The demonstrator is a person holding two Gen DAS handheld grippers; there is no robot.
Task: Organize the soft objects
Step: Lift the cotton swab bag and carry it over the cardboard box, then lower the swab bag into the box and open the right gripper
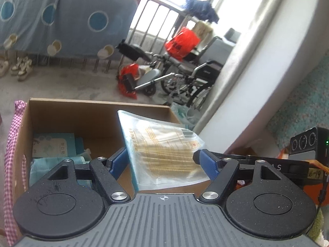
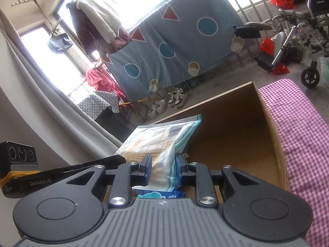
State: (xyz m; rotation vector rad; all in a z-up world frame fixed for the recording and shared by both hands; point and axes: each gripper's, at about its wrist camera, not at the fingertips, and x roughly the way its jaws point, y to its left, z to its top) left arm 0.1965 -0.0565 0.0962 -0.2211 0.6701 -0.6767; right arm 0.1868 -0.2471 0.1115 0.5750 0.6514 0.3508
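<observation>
The right gripper [image 2: 163, 169] pinches a clear packet [image 2: 162, 144] of soft pads above the open cardboard box [image 2: 236, 135]; the left gripper [image 1: 163, 160] is spread wide around the packet [image 1: 164, 150], not gripping

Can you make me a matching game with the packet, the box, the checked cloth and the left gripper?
Things:
1. packet
2. box
3. checked cloth
4. left gripper

States:
A. draped over the box's side
B. open, fingers apart
C. pinched by the right gripper
D. brown cardboard, open on top

Pairs: 1-C, 2-D, 3-A, 4-B
</observation>
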